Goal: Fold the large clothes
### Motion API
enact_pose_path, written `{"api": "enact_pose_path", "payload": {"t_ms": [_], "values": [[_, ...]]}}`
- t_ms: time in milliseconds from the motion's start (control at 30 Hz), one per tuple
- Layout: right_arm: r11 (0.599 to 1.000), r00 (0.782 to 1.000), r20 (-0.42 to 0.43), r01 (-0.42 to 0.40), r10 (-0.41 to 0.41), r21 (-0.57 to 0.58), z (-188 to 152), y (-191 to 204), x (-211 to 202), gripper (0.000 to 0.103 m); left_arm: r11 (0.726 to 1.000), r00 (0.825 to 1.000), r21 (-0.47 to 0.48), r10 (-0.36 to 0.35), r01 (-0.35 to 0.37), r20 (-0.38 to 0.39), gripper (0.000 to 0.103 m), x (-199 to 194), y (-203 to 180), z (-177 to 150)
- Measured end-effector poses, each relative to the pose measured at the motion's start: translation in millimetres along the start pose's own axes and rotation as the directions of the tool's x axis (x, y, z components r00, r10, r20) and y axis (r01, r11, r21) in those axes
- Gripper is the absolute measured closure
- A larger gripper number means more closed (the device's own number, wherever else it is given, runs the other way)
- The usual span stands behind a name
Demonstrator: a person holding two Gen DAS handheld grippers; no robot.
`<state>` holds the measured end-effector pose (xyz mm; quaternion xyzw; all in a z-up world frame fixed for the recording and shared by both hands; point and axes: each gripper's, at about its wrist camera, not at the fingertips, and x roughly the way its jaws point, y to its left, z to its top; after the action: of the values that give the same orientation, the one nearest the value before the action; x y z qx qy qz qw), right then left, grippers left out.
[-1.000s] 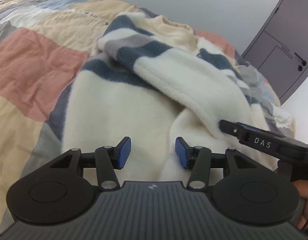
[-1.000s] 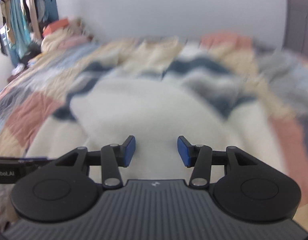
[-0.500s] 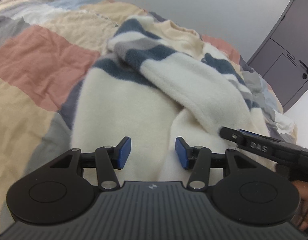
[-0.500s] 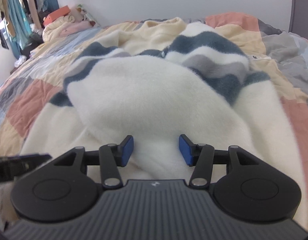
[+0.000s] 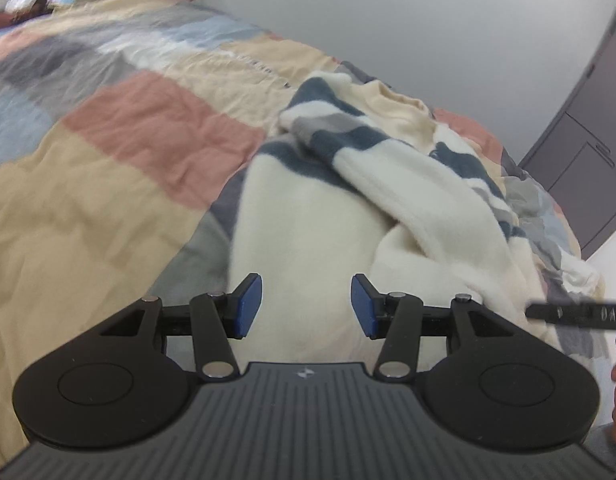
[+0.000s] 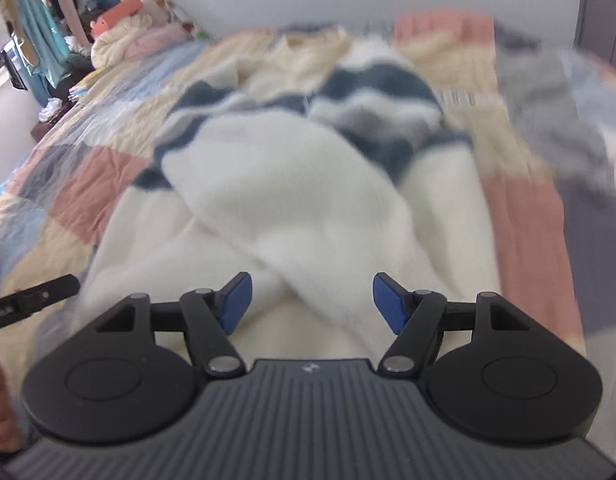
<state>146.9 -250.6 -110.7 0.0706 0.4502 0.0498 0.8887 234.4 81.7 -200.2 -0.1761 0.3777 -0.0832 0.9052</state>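
- We see the cream fleece sweater (image 5: 308, 216), navy-striped, lying rumpled on the bed (image 5: 107, 184), one sleeve crossing its body.
- Our left claw (image 5: 306, 306) stays released; our right claw (image 6: 312, 303) has spread wider, empty.

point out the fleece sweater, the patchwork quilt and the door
cream fleece sweater with navy stripes (image 5: 308, 232), left wrist view, plain lower body
pastel patchwork quilt (image 5: 159, 128), left wrist view, pink patch
grey door (image 5: 588, 148), left wrist view, middle panel

Left gripper (image 5: 305, 306) spread wide, holding nothing, above cream fleece sweater (image 5: 308, 232) with navy stripes, crumpled on patchwork quilt (image 5: 107, 168).
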Motion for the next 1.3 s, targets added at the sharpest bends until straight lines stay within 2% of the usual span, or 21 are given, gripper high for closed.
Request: {"api": "enact_pose_path", "payload": {"t_ms": [133,267,333,400,467,533,667,833,933,1000,1100,1167,1233,1300], "values": [[1.0,0.991,-0.136,0.02,-0.019,0.005,-3,-25,-9,0.034,0.999,0.999,-0.052,0.01,-0.011,-0.031,0.048,-5,10,-8],[0.997,0.977,-0.204,0.065,-0.053,0.049,0,-55,-17,0.034,0.992,0.998,-0.119,0.021,-0.028,-0.057,0.048,-4,23,-14],[0.993,0.97,-0.234,0.083,-0.062,0.08,1,-70,-15,0.034,0.986,0.999,-0.163,0.035,-0.04,-0.031,0.048,-9,30,-13],[0.989,0.964,-0.252,0.112,-0.084,0.098,1,-82,-10,0.034,0.972,0.997,-0.231,0.059,-0.047,0.044,0.048,-22,41,-12],[0.984,0.958,-0.273,0.121,-0.082,0.132,1,-92,-2,0.033,0.959,0.994,-0.277,0.082,-0.059,0.072,0.048,-29,51,-9],[0.979,0.951,-0.297,0.134,-0.085,0.151,2,-98,8,0.025,0.95,0.998,-0.31,0.057,-0.043,0.036,0.048,-23,61,-8],[0.975,0.936,-0.346,0.132,-0.063,0.178,1,-108,26,0.025,0.942,0.999,-0.334,0.009,-0.023,-0.042,0.048,-5,66,-11],[0.969,0.918,-0.391,0.029,0.072,0.247,-1,-103,52,0.022,0.931,0.99,-0.364,-0.085,0.04,-0.108,0.045,15,66,-14],[0.975,0.924,-0.377,0.018,0.069,0.222,-2,-81,54,0.022,0.905,0.977,-0.419,-0.149,0.073,-0.153,0.039,31,71,-18],[0.98,0.93,-0.36,0.003,0.071,0.201,-2,-65,50,0.023,0.902,0.977,-0.426,-0.148,0.068,-0.157,0.037,33,71,-18],[0.97,0.927,-0.354,-0.037,0.124,0.242,-8,-52,45,0.026,0.899,0.975,-0.43,-0.16,0.079,-0.156,0.035,35,69,-18],[0.975,0.926,-0.361,-0.027,0.107,0.22,-14,-44,44,0.027,0.892,0.971,-0.435,-0.196,0.12,-0.135,0.035,34,66,-19],[0.983,0.936,-0.351,0.045,0.021,0.178,-16,-39,43,0.038,0.884,0.959,-0.429,-0.259,0.186,-0.117,0.035,35,61,-20],[0.984,0.937,-0.349,0.085,-0.026,0.155,-16,-37,48,0.042,0.897,0.951,-0.391,-0.277,0.205,-0.137,0.035,39,53,-19]]}}
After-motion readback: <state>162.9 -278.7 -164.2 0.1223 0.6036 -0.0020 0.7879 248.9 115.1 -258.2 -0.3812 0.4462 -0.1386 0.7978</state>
